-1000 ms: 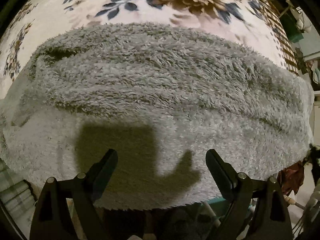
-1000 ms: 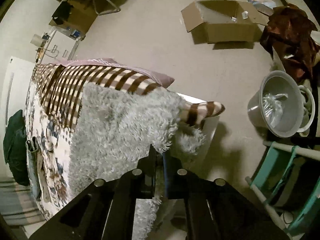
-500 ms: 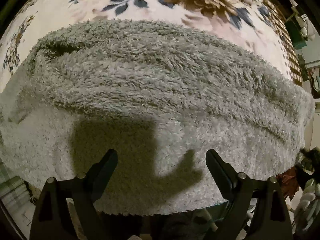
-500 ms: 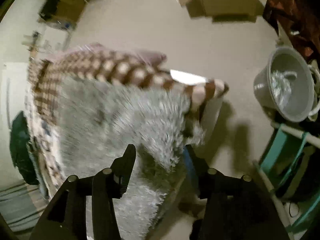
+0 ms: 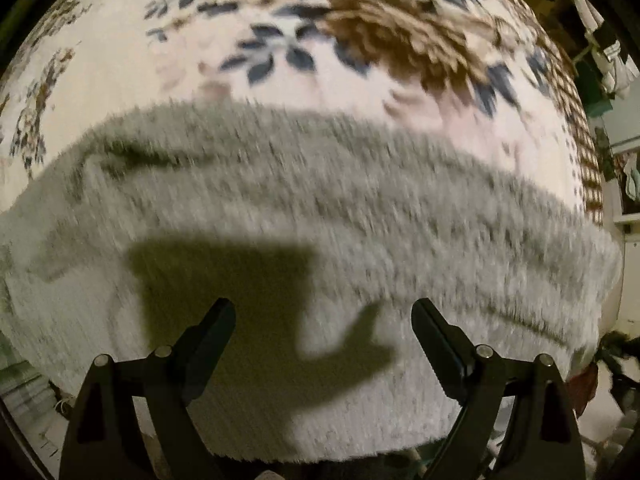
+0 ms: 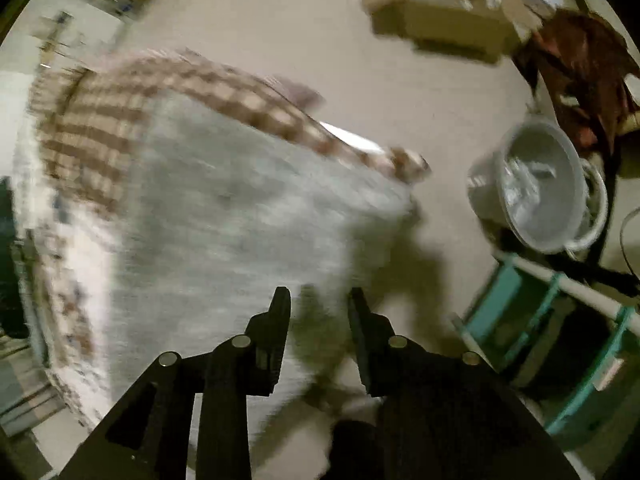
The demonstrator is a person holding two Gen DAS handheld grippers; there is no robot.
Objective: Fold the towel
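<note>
Okay: one bed, floral blanket (image 5: pixel 304 40) with a brown checked border (image 6: pixel 100 120), beige floor (image 6: pixel 320 32) around it. One grey fluffy towel (image 5: pixel 320 200) lies folded on the blanket at the bed edge. Floor clutter: one cardboard box (image 6: pixel 436 12), one grey bucket (image 6: pixel 536 188), one teal frame (image 6: pixel 532 320). Left gripper (image 5: pixel 323 316) spread wide, empty, above the towel. Right gripper (image 6: pixel 319 300) partly parted, gripping nothing. Both views motion-blurred.

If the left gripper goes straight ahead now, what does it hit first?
Most likely the grey towel: the open left gripper points right at its fluffy surface, with nothing between. The floral bedspread lies beyond it. The picture is blurred, so depth is uncertain.
</note>
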